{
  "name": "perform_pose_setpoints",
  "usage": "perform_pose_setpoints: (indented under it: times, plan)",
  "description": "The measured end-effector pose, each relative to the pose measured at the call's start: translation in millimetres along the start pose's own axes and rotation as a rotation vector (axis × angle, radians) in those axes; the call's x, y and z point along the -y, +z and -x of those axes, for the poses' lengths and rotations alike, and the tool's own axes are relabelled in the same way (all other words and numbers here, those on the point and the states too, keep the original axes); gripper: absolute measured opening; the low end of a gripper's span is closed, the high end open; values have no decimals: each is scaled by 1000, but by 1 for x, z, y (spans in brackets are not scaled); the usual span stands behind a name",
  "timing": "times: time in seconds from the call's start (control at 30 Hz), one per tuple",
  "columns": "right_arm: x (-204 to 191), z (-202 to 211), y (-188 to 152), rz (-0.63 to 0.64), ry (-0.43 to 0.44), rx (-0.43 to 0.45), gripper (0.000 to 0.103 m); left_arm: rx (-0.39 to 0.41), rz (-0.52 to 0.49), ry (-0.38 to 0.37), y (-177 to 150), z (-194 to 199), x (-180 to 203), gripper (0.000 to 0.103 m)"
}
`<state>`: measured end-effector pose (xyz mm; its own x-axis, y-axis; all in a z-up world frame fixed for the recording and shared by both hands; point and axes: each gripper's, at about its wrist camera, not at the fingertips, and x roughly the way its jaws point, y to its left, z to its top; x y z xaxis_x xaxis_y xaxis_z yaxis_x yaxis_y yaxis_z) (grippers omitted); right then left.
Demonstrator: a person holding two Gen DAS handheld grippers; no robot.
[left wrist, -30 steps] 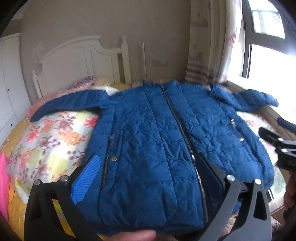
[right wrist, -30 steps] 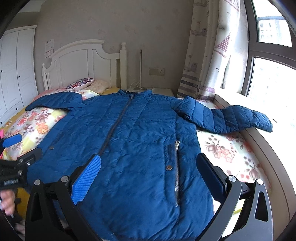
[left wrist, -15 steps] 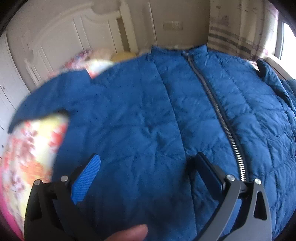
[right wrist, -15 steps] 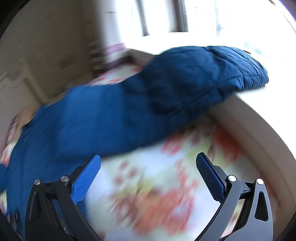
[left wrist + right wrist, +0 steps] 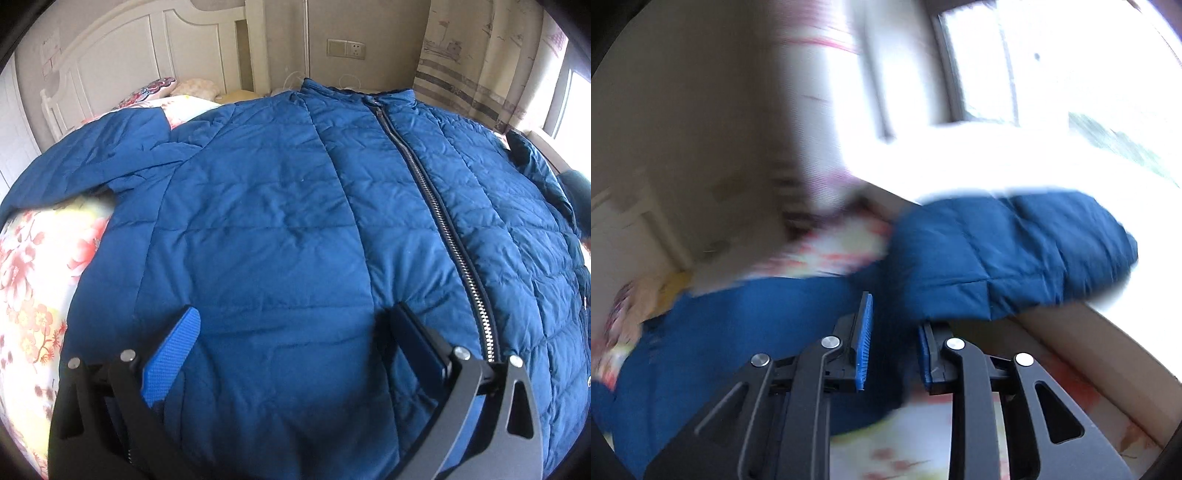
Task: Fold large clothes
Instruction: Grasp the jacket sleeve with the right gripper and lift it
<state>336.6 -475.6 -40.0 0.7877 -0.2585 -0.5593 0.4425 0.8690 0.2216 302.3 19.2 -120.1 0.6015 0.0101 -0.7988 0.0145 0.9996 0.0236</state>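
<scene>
Blue quilted jacket flat, collar toward headboard.

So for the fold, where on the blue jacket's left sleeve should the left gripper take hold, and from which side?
I would grip the blue jacket by the left sleeve near its cuff end, coming from the outer side over the floral bedding. That sleeve lies flat and spread away from the body, so its free edge is reachable. The left gripper hovers open above the front panel.

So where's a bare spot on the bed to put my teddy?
Bare floral bedspread shows left of the blue jacket, below its spread sleeve. Another patch lies under the other sleeve, beside the window ledge. The middle is crowded: the jacket covers it.
</scene>
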Motion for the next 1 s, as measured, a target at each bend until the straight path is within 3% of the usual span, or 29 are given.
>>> perform_pose_setpoints:
  times: [0.13,0.27,0.37,0.43,0.5,0.53,0.6,0.67,0.8,0.9,0.97,1.0]
  plan:
    - [-106,27,-11,205,284,5,24,-1,8,-11,0,0,-2,101]
    - [-202,30,-46,340,542,-91,24,0,16,-19,0,0,-2,101]
    - [-254,13,-81,475,596,-180,24,1,18,-22,0,0,-3,101]
    - [-280,-10,-115,593,569,-321,24,2,20,-23,-1,1,-3,101]
    - [-288,-28,-142,656,539,-445,31,2,21,-24,0,0,-4,101]
    - [-288,-29,-148,675,529,-444,32,2,21,-25,0,0,-4,101]
    - [-282,-17,-151,688,534,-440,55,2,22,-26,1,-2,-5,101]
    - [-268,3,-148,671,533,-450,67,2,22,-25,1,-2,-5,101]
    - [-208,54,-129,598,613,-381,68,2,22,-25,2,-3,-5,101]
    - [-155,80,-118,526,543,-290,68,-1,-5,14,2,-1,2,101]
    - [-119,73,-119,448,446,-296,67,10,-58,71,11,5,17,99]
    - [-109,72,-122,423,426,-310,63,39,-101,64,18,10,31,98]
